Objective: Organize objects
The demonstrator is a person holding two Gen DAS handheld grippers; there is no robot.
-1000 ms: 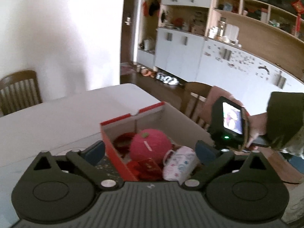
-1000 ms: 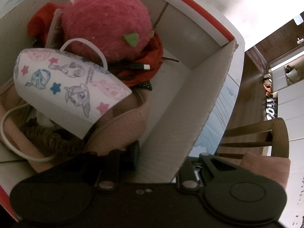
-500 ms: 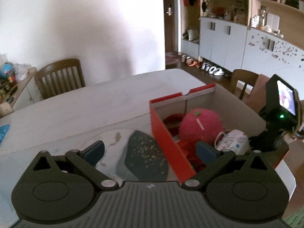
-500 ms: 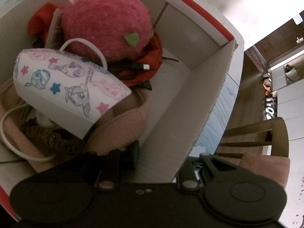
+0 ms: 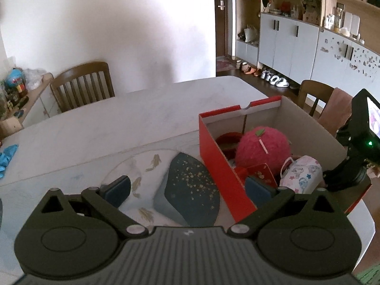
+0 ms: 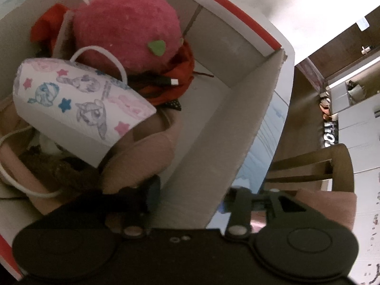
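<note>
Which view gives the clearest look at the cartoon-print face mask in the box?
The right wrist view: the cartoon-print face mask fills the left of the frame, its ponies, stars and ear loop sharp. In the left wrist view the mask is small, low inside the red box, beside the pink plush ball.

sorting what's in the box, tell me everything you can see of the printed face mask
The face mask is white, folded into a cupped shape, printed with cartoon ponies and pink and blue stars. It looks like soft non-woven fabric. White elastic ear loops stick out at both ends. It lies tilted in the red cardboard box, on top of a pinkish plush item, with one loop arching against the pink fuzzy ball. No gripper touches it.
</note>
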